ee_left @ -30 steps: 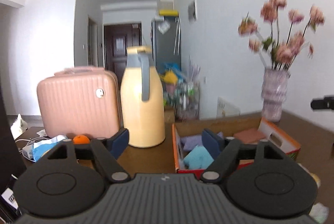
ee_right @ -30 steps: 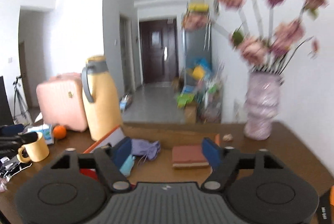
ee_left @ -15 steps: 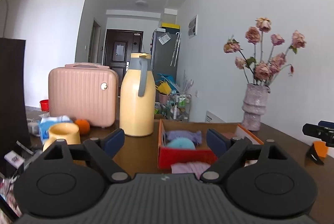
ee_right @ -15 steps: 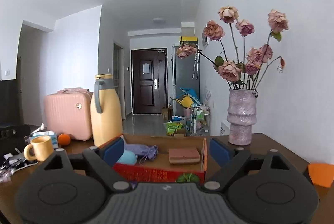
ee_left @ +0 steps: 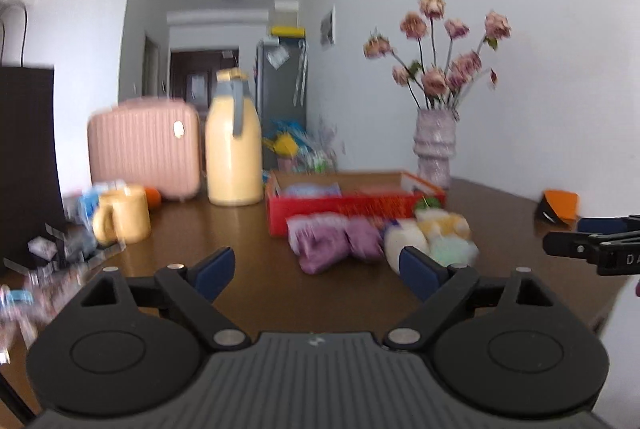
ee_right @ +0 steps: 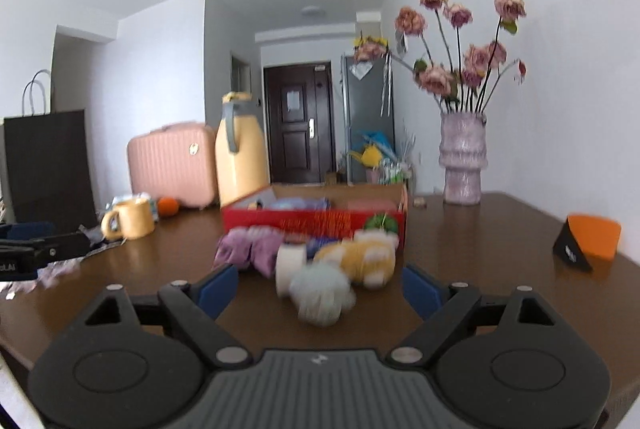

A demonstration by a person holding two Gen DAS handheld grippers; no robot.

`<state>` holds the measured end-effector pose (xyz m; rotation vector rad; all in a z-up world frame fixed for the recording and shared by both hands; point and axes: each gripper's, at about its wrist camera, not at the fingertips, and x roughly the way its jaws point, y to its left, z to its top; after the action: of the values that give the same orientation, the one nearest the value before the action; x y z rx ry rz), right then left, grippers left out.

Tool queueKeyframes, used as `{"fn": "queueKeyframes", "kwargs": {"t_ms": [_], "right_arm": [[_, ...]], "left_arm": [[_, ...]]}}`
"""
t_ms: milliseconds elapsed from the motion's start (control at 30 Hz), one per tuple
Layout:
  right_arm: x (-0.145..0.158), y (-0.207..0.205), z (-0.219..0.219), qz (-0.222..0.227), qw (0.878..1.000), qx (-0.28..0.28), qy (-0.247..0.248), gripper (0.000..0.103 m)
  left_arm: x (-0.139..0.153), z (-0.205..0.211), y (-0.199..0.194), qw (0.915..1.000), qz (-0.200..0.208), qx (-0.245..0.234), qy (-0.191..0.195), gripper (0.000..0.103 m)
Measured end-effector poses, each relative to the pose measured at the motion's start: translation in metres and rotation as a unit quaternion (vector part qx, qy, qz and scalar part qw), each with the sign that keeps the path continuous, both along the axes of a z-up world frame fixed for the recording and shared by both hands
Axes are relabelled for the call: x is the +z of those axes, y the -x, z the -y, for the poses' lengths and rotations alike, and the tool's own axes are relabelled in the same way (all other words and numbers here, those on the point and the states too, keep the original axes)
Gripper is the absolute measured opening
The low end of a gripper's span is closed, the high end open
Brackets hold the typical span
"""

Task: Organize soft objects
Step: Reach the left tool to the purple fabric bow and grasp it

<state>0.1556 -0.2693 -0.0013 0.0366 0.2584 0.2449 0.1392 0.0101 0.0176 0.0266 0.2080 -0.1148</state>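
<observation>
A red cardboard box (ee_left: 352, 209) (ee_right: 312, 219) stands mid-table with a bluish-purple soft piece and a pink pad inside. In front of it lie a purple cloth (ee_left: 328, 245) (ee_right: 252, 249), a white roll (ee_left: 404, 241) (ee_right: 291, 265), a yellow plush (ee_left: 440, 223) (ee_right: 360, 261) and a pale green fluffy ball (ee_left: 456, 251) (ee_right: 322, 293). My left gripper (ee_left: 316, 269) hangs short of the purple cloth, its jaws opening with nothing between them. My right gripper (ee_right: 319, 287) is open and empty just before the green ball. All of it is blurred.
Behind the box stand a yellow jug (ee_left: 232, 149), a pink case (ee_left: 144, 145) and a vase of flowers (ee_right: 462, 161). A yellow mug (ee_left: 124, 217), an orange and clutter sit at left, beside a black paper bag (ee_right: 44, 165). An orange-black stand (ee_right: 588, 241) sits at right.
Both grippers have drawn back from the box and sunk toward the table. The pile of soft things in front of the box has come into view. Both jaws stand slightly wider.
</observation>
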Motion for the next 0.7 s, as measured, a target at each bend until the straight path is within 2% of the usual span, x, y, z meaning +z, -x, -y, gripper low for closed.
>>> {"fn": "queueKeyframes", "kwargs": {"t_ms": [167,400,500,567,700], "right_arm": [[-0.003,0.013,0.007,-0.020,1.000,0.005,-0.017,0.089],[0.000,0.004,0.004,-0.026,0.999,0.010,-0.027,0.087],[0.003,-0.013,-0.004,-0.036,0.998,0.024,-0.040,0.078],[0.004,-0.031,-0.013,-0.055,0.996,0.040,-0.054,0.069],[0.002,-0.081,-0.043,-0.082,0.988,0.093,-0.090,0.051]], "left_arm": [[-0.015,0.004,0.014,0.9984,-0.052,-0.022,0.010,0.091],[-0.018,0.004,0.006,0.9973,-0.065,-0.029,0.019,0.091],[-0.017,0.002,-0.008,0.9968,-0.073,-0.023,0.024,0.085],[-0.017,-0.002,-0.024,0.9959,-0.084,-0.004,0.034,0.076],[-0.015,-0.017,-0.072,0.9913,-0.113,0.026,0.062,0.071]]}}
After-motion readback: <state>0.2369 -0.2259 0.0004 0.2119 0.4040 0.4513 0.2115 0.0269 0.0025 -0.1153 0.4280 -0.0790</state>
